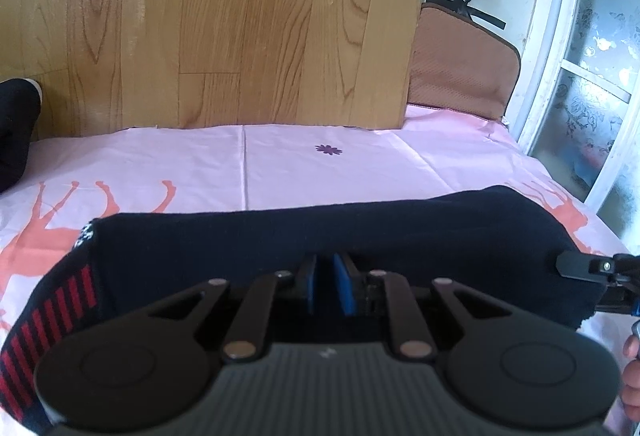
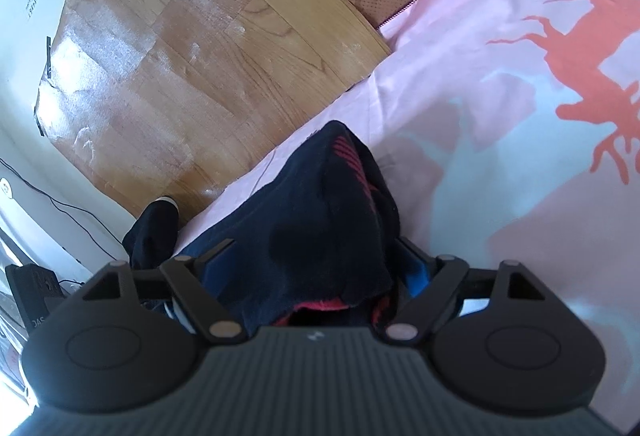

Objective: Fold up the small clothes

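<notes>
A dark navy sock (image 1: 320, 236) with red stripes at one end lies stretched across the pink bedsheet (image 1: 320, 164). My left gripper (image 1: 326, 272) is shut on the sock's near edge; its blue pads pinch the cloth. My right gripper shows at the right edge of the left wrist view (image 1: 580, 268), gripping the sock's right end. In the right wrist view the sock (image 2: 320, 220) drapes over and between my right gripper's (image 2: 304, 276) fingers, hiding the tips; the blue pads (image 2: 418, 274) are partly visible beside the cloth.
A wood-grain board (image 1: 240, 16) stands behind the bed. A brown cushion (image 1: 460, 68) leans at the back right, next to a white window frame (image 1: 560, 56). Another dark sock (image 2: 154, 228) lies at the sheet's left edge.
</notes>
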`<state>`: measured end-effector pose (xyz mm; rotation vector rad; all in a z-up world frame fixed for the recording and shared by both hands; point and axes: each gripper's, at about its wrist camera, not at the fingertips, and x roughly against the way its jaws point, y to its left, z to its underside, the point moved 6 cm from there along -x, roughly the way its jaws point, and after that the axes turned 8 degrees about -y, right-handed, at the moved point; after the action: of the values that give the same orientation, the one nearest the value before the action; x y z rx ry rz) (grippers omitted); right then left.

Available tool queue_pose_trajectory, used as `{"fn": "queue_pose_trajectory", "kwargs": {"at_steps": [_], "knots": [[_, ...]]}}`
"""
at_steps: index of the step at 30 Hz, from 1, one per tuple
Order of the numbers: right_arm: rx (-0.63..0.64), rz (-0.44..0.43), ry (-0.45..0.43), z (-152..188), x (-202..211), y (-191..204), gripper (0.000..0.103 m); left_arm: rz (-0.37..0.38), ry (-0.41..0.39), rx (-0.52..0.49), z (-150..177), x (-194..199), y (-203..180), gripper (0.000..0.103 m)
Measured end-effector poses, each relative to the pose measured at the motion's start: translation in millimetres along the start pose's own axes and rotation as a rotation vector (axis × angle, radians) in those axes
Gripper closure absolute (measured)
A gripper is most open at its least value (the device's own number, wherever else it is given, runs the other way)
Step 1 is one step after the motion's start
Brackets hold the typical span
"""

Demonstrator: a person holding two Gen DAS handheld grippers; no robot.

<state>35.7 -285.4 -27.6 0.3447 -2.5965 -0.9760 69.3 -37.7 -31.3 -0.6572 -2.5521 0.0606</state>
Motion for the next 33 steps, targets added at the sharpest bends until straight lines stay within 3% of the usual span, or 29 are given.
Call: {"fn": "queue_pose_trajectory", "kwargs": {"at_steps": [10, 14, 17, 22, 33], "knots": [[0.001, 0.0, -0.006, 3, 2, 3, 0.018, -0.014, 0.002, 0.0, 0, 1, 0, 0.088], [0.042, -0.013, -0.022, 7, 5, 5, 0.018, -0.039, -0.005, -0.004, 3, 3, -1, 0.084], [0.09, -0.019, -0.05, 12, 7, 7, 0.017, -0.066, -0.015, 0.0, 6, 5, 2, 0.073], [0.1, -0.015, -0.063, 12, 7, 9, 0.016, -0.147, -0.027, 0.032, 11, 6, 15, 0.033], [0.108, -0.005, -0.073, 14, 7, 10, 0.016, -0.165, -0.051, 0.04, 16, 9, 23, 0.022]]}}
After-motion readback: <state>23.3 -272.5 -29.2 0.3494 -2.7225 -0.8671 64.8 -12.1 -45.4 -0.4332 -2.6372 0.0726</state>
